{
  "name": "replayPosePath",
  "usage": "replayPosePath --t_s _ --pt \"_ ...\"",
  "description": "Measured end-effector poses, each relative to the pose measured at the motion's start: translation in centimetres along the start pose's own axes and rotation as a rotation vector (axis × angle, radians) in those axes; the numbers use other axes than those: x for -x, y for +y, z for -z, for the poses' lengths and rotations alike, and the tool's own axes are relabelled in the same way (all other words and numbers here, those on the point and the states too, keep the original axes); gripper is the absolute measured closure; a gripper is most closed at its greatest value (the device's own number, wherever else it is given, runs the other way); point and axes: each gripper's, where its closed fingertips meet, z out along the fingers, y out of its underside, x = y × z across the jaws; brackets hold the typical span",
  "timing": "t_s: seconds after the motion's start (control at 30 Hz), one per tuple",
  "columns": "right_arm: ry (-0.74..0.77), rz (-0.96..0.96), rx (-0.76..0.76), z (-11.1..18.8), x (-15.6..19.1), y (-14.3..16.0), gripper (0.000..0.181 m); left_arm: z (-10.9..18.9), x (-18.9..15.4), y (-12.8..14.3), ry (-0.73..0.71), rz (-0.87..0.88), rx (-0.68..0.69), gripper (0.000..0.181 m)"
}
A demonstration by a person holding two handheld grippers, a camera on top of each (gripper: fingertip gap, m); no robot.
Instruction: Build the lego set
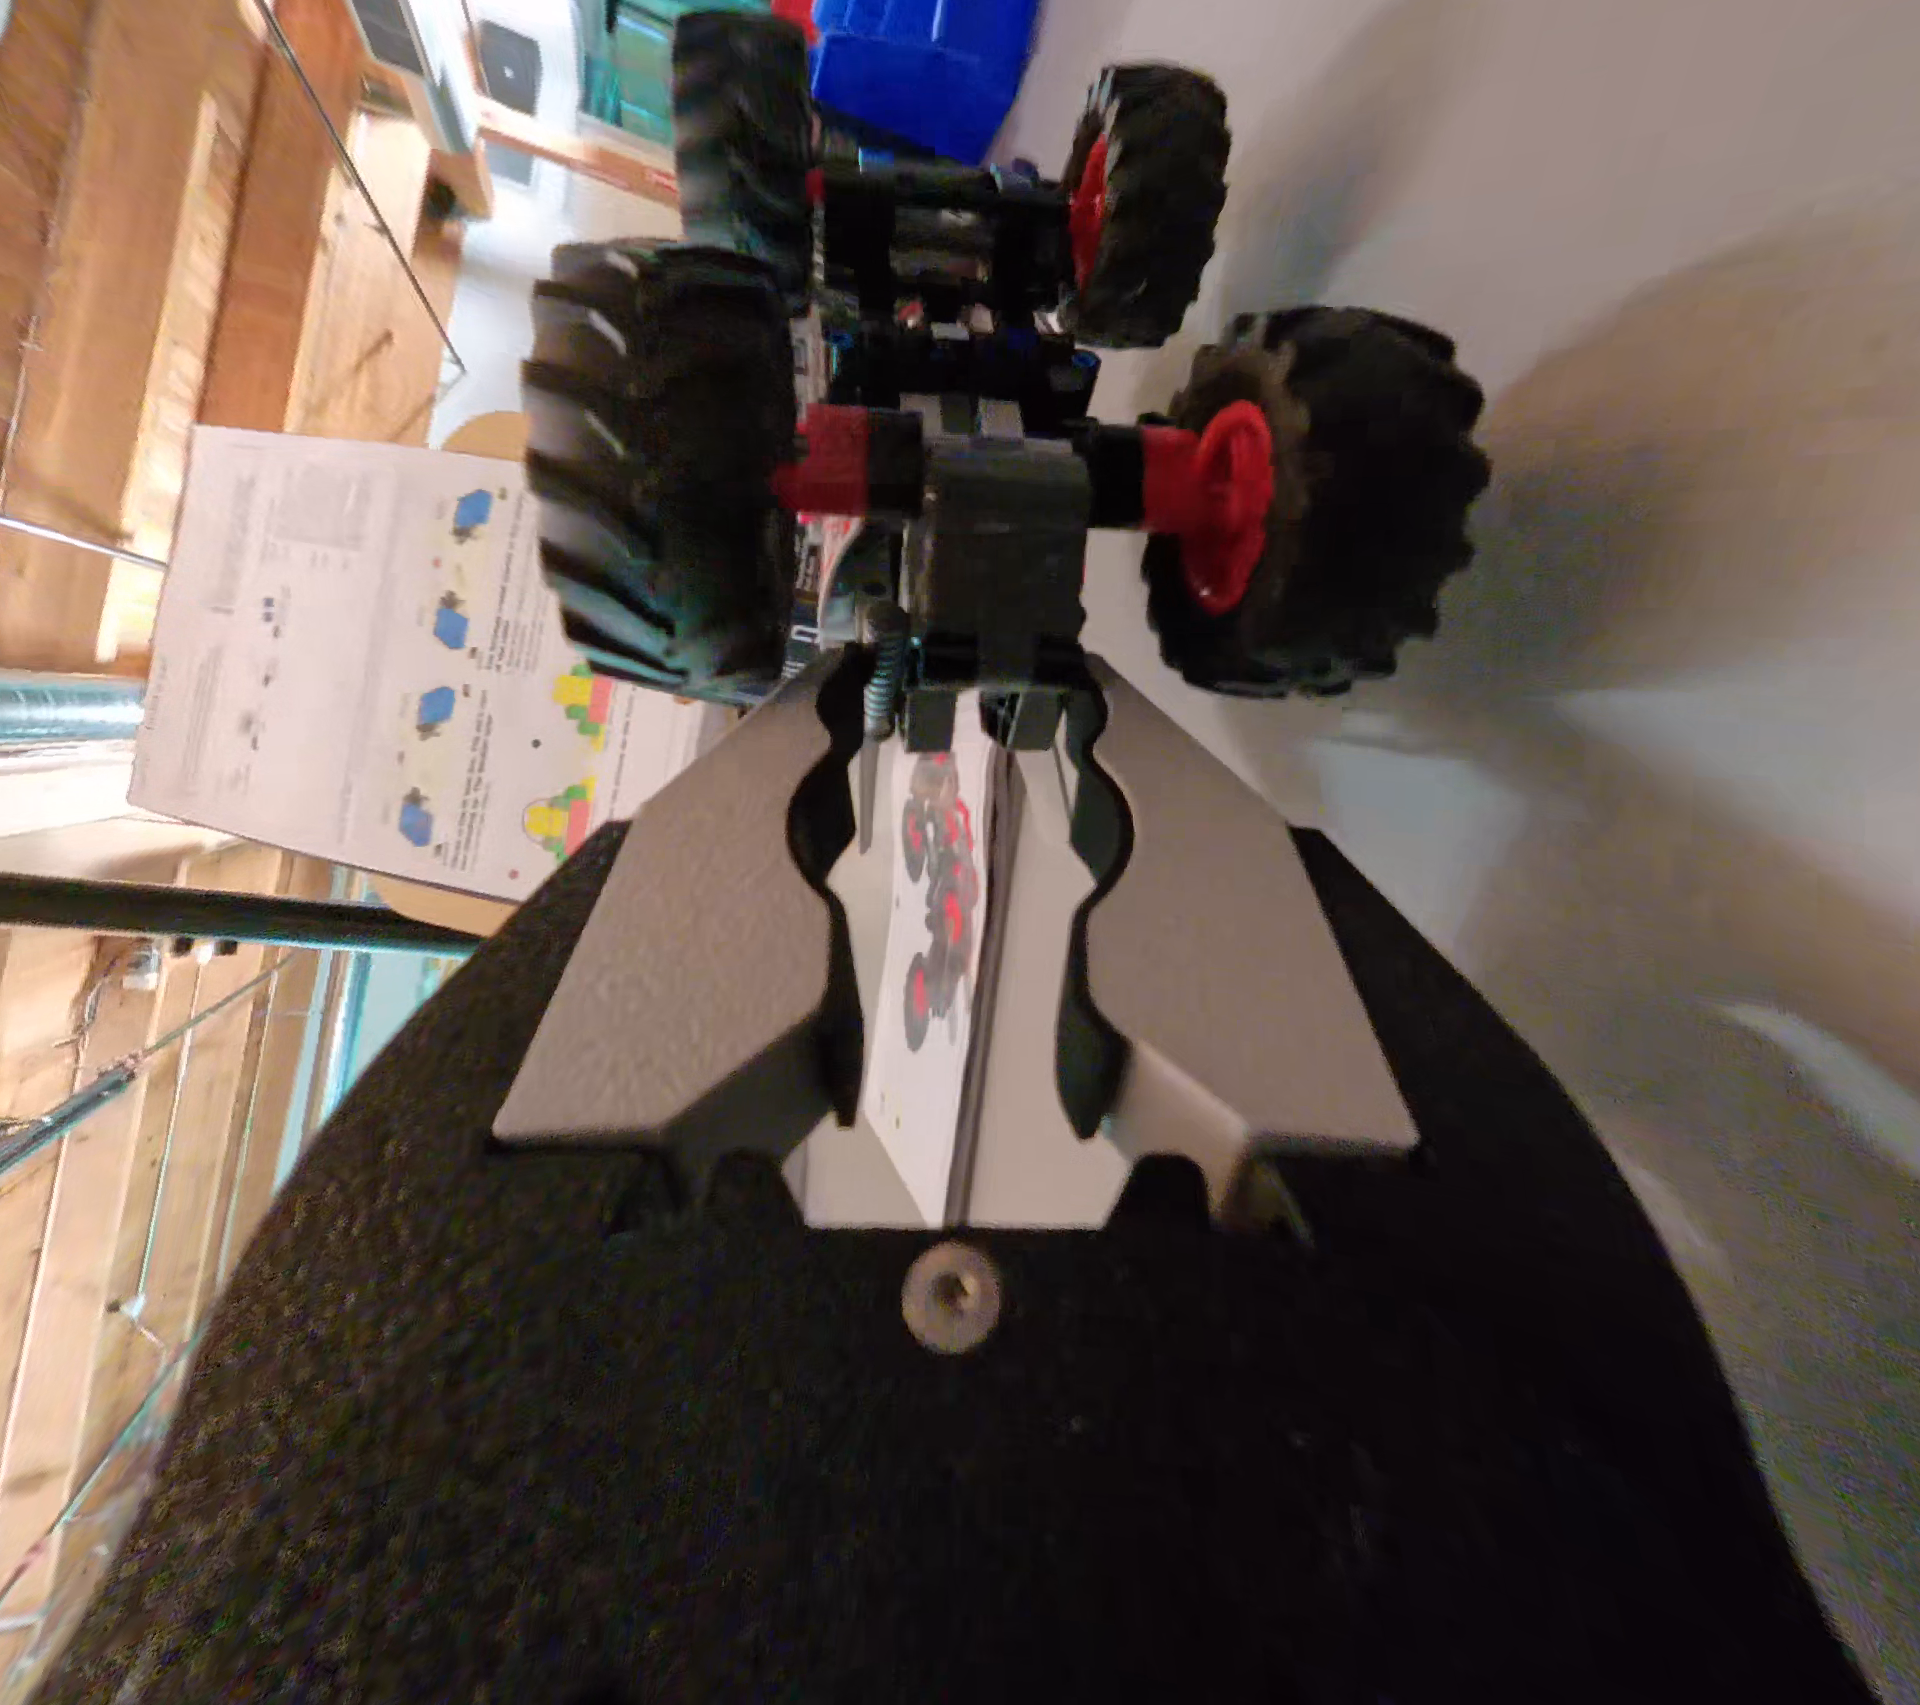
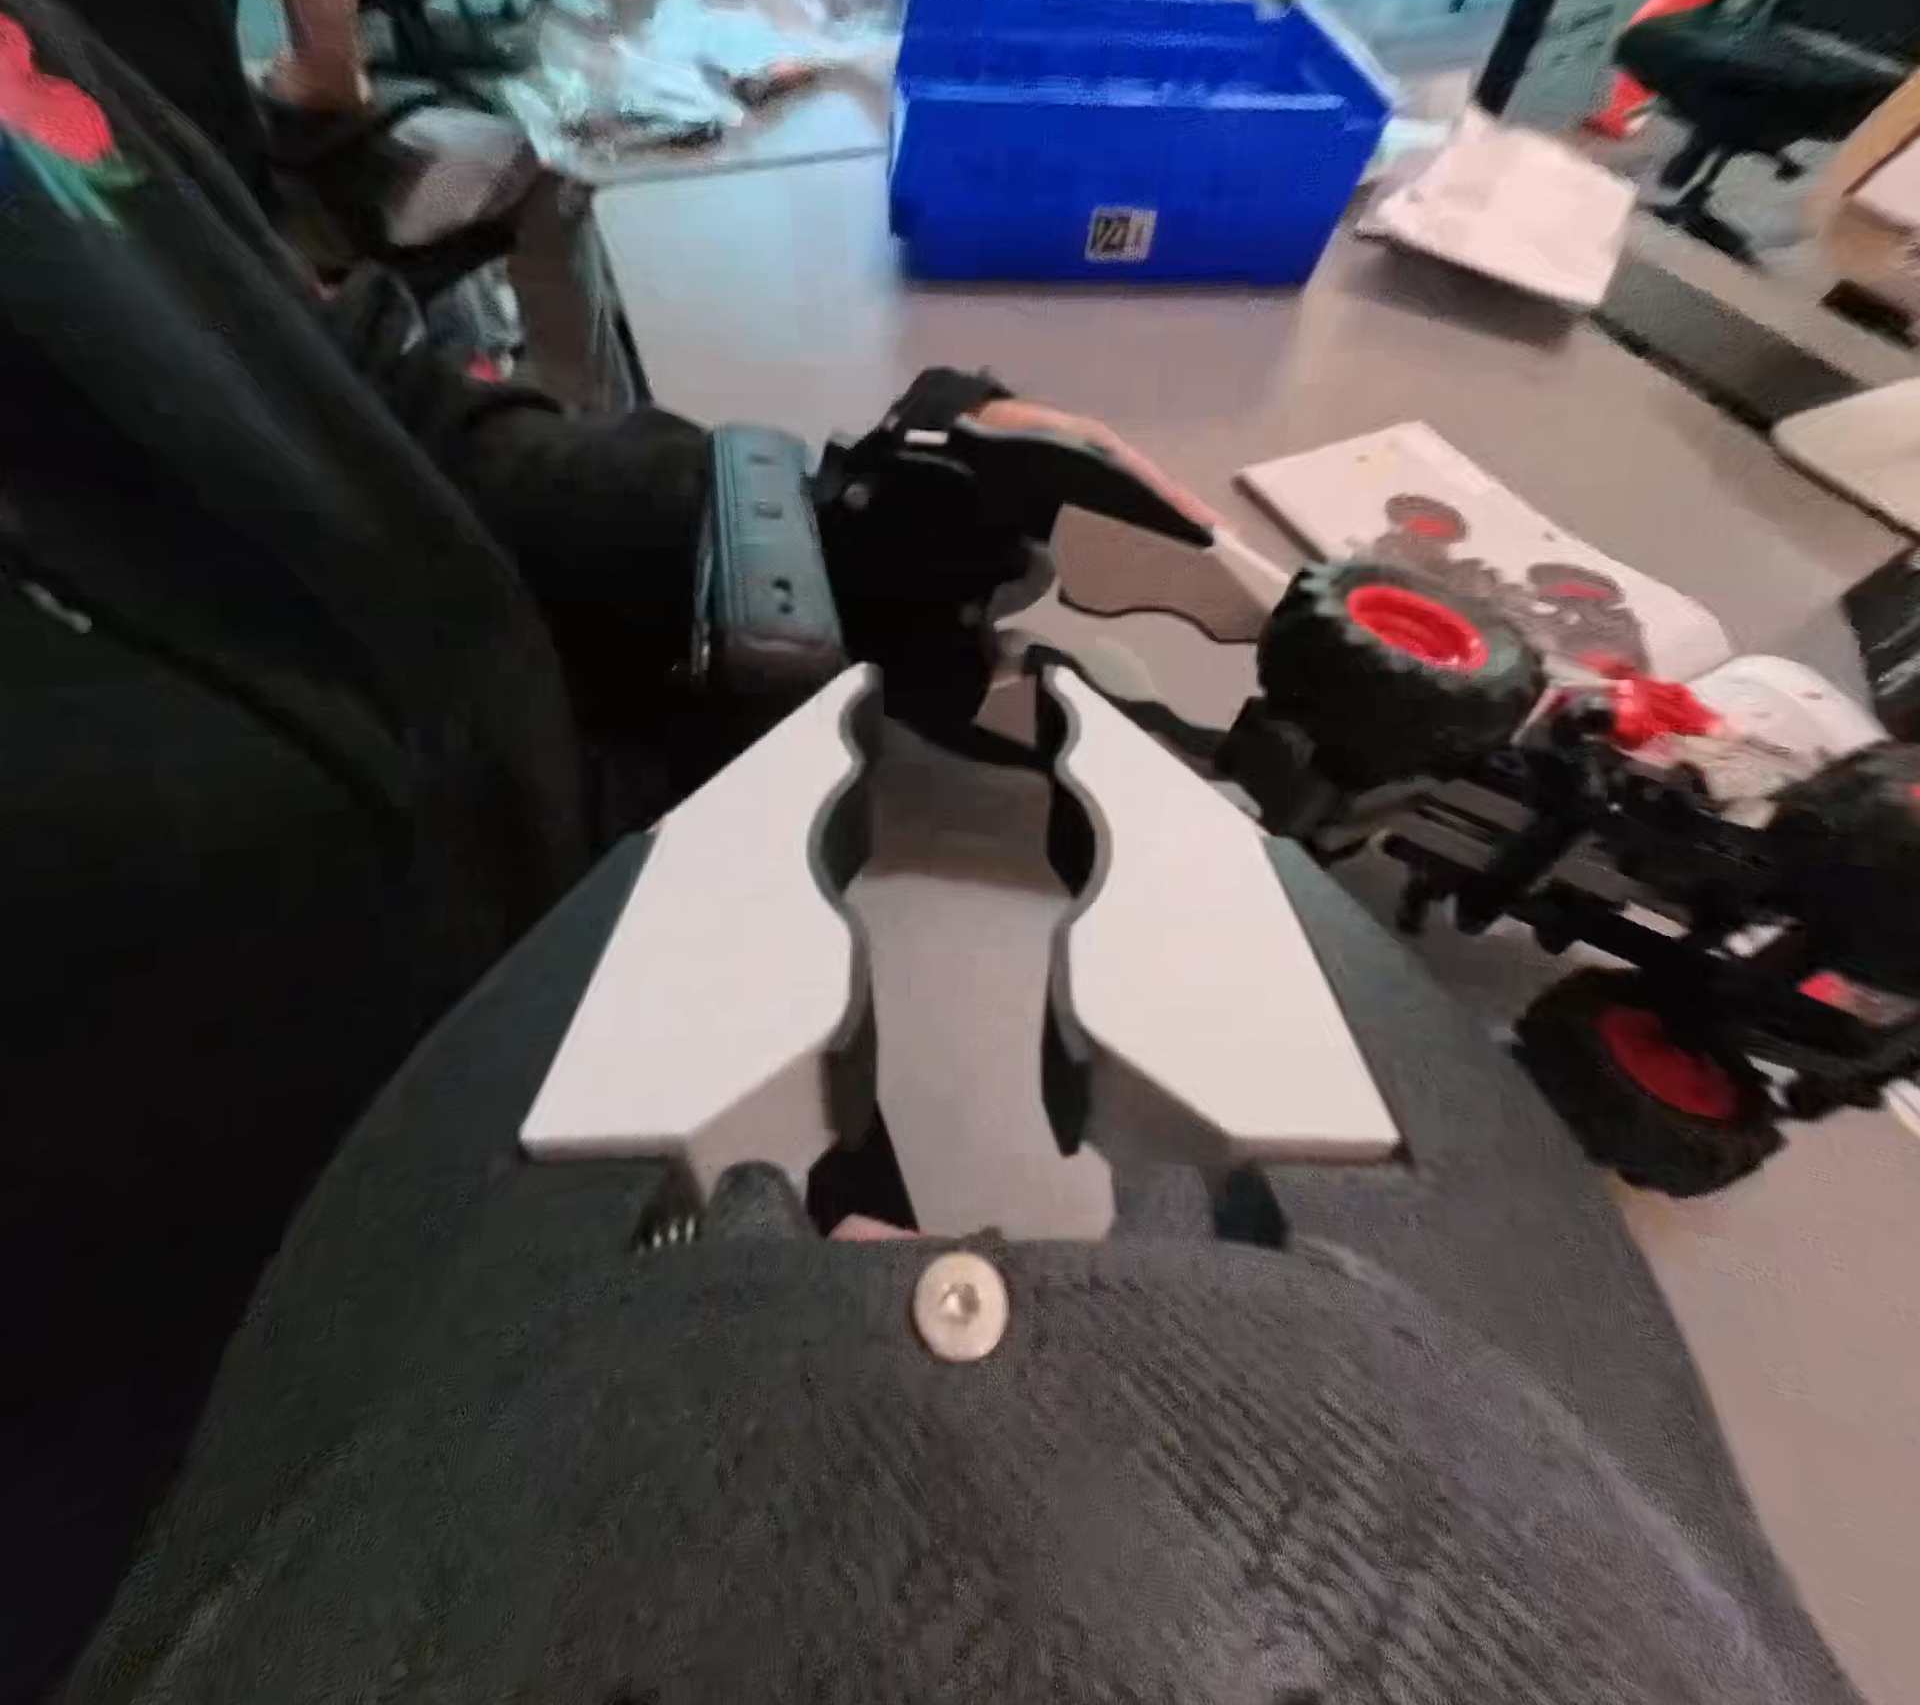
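Note:
The lego truck (image 1: 935, 367) has a black frame and four black knobbly tyres with red hubs. In the left wrist view, which is rolled sideways, my left gripper (image 1: 961, 699) is shut on the black end piece of the truck and holds it off the table. The right wrist view shows the truck (image 2: 1558, 824) at the right, tilted, with the left gripper (image 2: 1247, 658) clamped on its near end. My right gripper (image 2: 961, 689) is open and empty, left of the truck and apart from it.
Two blue bins (image 2: 1122, 128) stand at the back of the grey table (image 2: 748, 273). An instruction booklet (image 2: 1455, 512) lies under the truck. A printed sheet (image 1: 364, 647) stands behind. A person's dark sleeve (image 2: 312, 616) fills the left. Papers (image 2: 1507, 221) lie at the right.

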Motion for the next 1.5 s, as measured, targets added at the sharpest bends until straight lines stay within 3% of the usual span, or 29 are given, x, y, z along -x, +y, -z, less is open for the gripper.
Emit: replayPosePath --t_s 0.03,0.2,0.33,0.43,0.47,0.5,0.53,0.57,0.67,0.73,0.83,1.0,1.03,1.1,1.13,1.2,1.23,1.4,1.5 --pt "0.064 -0.016 -0.058 0.4 -1.2 -0.9 0.138 -0.1 0.0 -0.2 0.005 0.000 -0.006 0.146" --pt "0.337 -0.176 -0.139 2.0 -7.7 -0.1 0.106 -0.3 0.3 -1.5 -0.011 -0.003 -0.041 0.146" --pt "0.360 -0.221 -0.093 0.2 -9.8 1.7 0.094 -0.5 -0.1 -1.8 -0.024 -0.096 -0.038 0.146" --pt "0.323 -0.216 -0.085 -0.9 -9.2 1.8 0.080 -0.7 -0.1 -1.5 -0.028 -0.133 -0.018 0.146" --pt "0.300 -0.191 -0.076 -0.8 -8.5 1.7 0.087 -0.8 0.0 -0.9 -0.024 -0.120 0.009 0.146" --pt "0.182 -0.151 -0.066 -0.6 -6.1 1.1 0.130 -1.1 0.2 -0.1 -0.019 -0.100 0.037 0.146" --pt "-0.058 -0.139 -0.075 -0.4 -1.7 0.1 0.140 -1.2 0.5 0.4 -0.020 -0.087 0.037 0.146" --pt "-0.189 -0.127 -0.097 0.0 1.0 -0.8 0.150 -1.2 0.6 0.5 -0.020 -0.086 0.023 0.146" --pt "0.157 -0.056 -0.108 1.0 -4.2 -0.8 0.130 -1.1 0.7 -0.2 -0.010 -0.070 -0.019 0.146" --pt "0.335 -0.124 -0.128 2.2 -8.3 -0.1 0.122 -1.0 0.7 -0.7 -0.025 -0.091 -0.040 0.147" --pt "0.354 -0.203 -0.112 1.9 -9.9 0.9 0.102 -1.0 0.8 -1.1 -0.048 -0.119 -0.046 0.147" --pt "0.379 -0.189 -0.068 -0.1 -11.4 1.8 0.090 -0.9 0.8 -1.4 -0.047 -0.132 -0.043 0.150" --pt "0.350 -0.199 -0.066 -0.6 -11.2 1.9 0.094 -1.0 0.7 -1.4 -0.049 -0.138 -0.045 0.150" --pt "0.270 -0.200 -0.057 -0.9 -9.4 1.7 0.083 -1.1 0.6 -1.1 -0.048 -0.145 -0.023 0.151" --pt "0.223 -0.150 -0.014 -0.3 -8.2 1.8 0.114 -1.2 0.7 -0.5 -0.049 -0.135 -0.001 0.150" --pt "-0.152 -0.071 -0.037 0.8 -0.8 0.0 0.155 -1.0 0.7 0.0 -0.042 -0.105 -0.016 0.151" --pt "-0.194 -0.043 -0.078 1.5 0.7 -1.2 0.141 -0.9 0.6 0.0 -0.037 -0.101 -0.015 0.152" --pt "0.147 -0.045 -0.034 2.8 -5.1 -0.4 0.127 -0.9 0.1 -0.6 -0.041 -0.127 -0.030 0.158" --pt "0.196 -0.074 -0.024 2.7 -6.7 0.6 0.125 -0.7 0.1 -0.6 -0.036 -0.110 -0.031 0.158"
